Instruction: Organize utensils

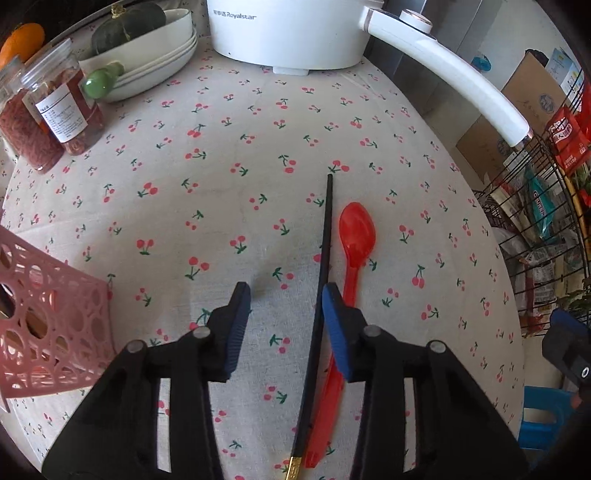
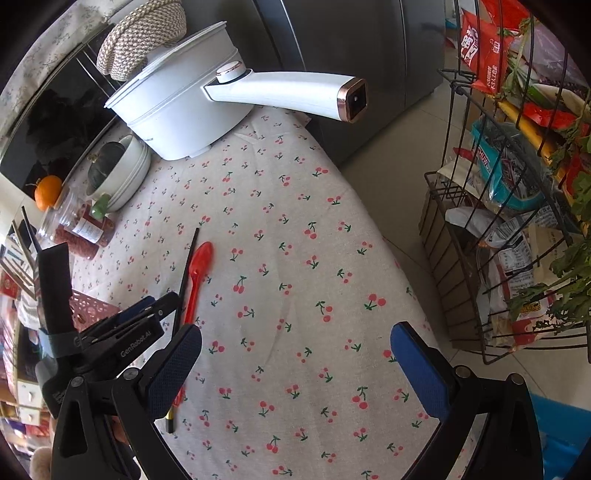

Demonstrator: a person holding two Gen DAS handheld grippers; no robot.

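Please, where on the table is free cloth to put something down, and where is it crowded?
Free: the wide middle of the tablecloth, between white pot, jars and pink basket; also right of the red spoon, toward the table edge. Crowded: the corner with bowls, jars and orange.

This is looking like a home kitchen or dining corner. A cherry-print cloth is covering the tabletop (image 1: 221,192), and a white electric cooking pot (image 1: 288,33) with a long handle is standing at its far edge. Just left of the pot, stacked pale bowls (image 1: 155,62) are holding a dark green squash (image 1: 125,26); farther left of the pot, clear jars of dried red foodstuff (image 1: 62,110) are sitting beside an orange fruit (image 1: 22,40). To the right of the pot, off the tabletop, a black wire rack (image 2: 491,236) is carrying snack packets and leafy greens. Behind the pot, a grey refrigerator-like cabinet (image 2: 351,44) is rising from a tiled floor (image 2: 399,155).
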